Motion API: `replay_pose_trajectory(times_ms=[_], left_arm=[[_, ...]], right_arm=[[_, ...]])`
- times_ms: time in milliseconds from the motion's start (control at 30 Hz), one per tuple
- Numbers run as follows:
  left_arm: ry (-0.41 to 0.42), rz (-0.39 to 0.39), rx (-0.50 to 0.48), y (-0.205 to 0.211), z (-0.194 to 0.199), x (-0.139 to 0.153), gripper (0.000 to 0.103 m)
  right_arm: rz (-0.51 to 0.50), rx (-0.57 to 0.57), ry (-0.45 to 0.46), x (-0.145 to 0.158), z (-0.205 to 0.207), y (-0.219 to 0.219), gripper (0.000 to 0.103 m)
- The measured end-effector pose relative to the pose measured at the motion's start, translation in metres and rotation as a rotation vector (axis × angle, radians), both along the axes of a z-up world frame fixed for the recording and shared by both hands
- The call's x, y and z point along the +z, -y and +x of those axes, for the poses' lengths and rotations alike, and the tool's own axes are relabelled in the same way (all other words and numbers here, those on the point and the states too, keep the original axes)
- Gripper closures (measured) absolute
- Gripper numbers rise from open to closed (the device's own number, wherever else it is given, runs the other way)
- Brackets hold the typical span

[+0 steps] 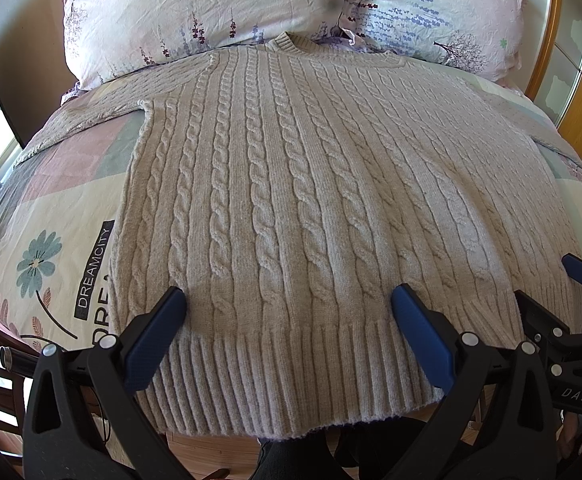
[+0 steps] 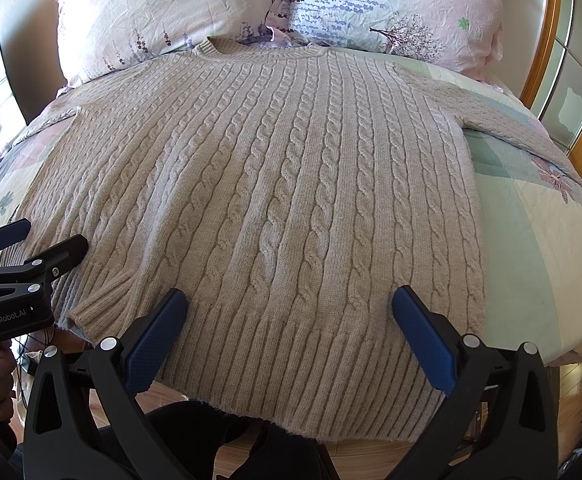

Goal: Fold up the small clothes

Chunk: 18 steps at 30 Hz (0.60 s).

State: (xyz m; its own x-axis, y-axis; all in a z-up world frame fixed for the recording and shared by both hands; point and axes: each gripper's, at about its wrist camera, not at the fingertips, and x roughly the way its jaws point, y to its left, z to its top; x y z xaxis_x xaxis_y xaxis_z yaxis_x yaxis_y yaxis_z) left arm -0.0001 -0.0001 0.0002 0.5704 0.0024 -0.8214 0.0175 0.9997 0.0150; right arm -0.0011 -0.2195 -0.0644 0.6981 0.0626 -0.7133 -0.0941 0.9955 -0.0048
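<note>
So there's a beige cable-knit sweater spread flat and face up on the bed, collar up against the two floral pillows and ribbed hem hanging a bit over the near edge of the mattress; everything else I'll place off the sweater.

Left gripper sits over the hem with its blue-padded fingers spread wide, nothing pinched; right gripper is the same deal, splayed open above the hem and holding nothing.

What differs between cams: the left wrist view gets the sweater's left sleeve stretched out toward the window side, plus the patchwork quilt beside that edge with a blue flower and a black "DREAMCITY" label; it also catches the right gripper poking in past the sweater's far hem corner. The right wrist view shows the other sleeve running off toward a wooden-framed glass door, pale green and cream quilt patches on that side, and the left gripper by the opposite hem corner.

Wooden floor shows below the hem; bright window light off to the sleeve side.
</note>
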Motion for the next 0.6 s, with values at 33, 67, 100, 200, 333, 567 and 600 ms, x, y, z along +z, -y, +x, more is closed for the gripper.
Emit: replay_pose_trajectory(times_ms=[33,67,100,200,333,567,600], left_arm=[[0.000,0.000,0.000,0.000,0.000,0.000,0.002],[0.000,0.000,0.000,0.000,0.000,0.000,0.002],[0.000,0.000,0.000,0.000,0.000,0.000,0.002],[0.000,0.001,0.000,0.000,0.000,0.000,0.002],[-0.004,0.001,-0.007,0.000,0.001,0.000,0.002],[-0.018,0.002,-0.035,0.000,0.013,0.000,0.002],[-0.021,0.003,-0.040,0.001,0.013,0.001,0.002]], right_arm=[[0.000,0.000,0.000,0.000,0.000,0.000,0.001],[0.000,0.000,0.000,0.000,0.000,0.000,0.001],[0.000,0.000,0.000,0.000,0.000,0.000,0.001],[-0.001,0.001,0.000,0.000,0.000,0.000,0.001],[-0.003,0.008,-0.002,0.001,0.000,0.000,0.001],[-0.009,0.044,-0.003,0.001,0.003,0.001,0.001],[-0.011,0.063,-0.010,0.001,0.005,0.001,0.001]])
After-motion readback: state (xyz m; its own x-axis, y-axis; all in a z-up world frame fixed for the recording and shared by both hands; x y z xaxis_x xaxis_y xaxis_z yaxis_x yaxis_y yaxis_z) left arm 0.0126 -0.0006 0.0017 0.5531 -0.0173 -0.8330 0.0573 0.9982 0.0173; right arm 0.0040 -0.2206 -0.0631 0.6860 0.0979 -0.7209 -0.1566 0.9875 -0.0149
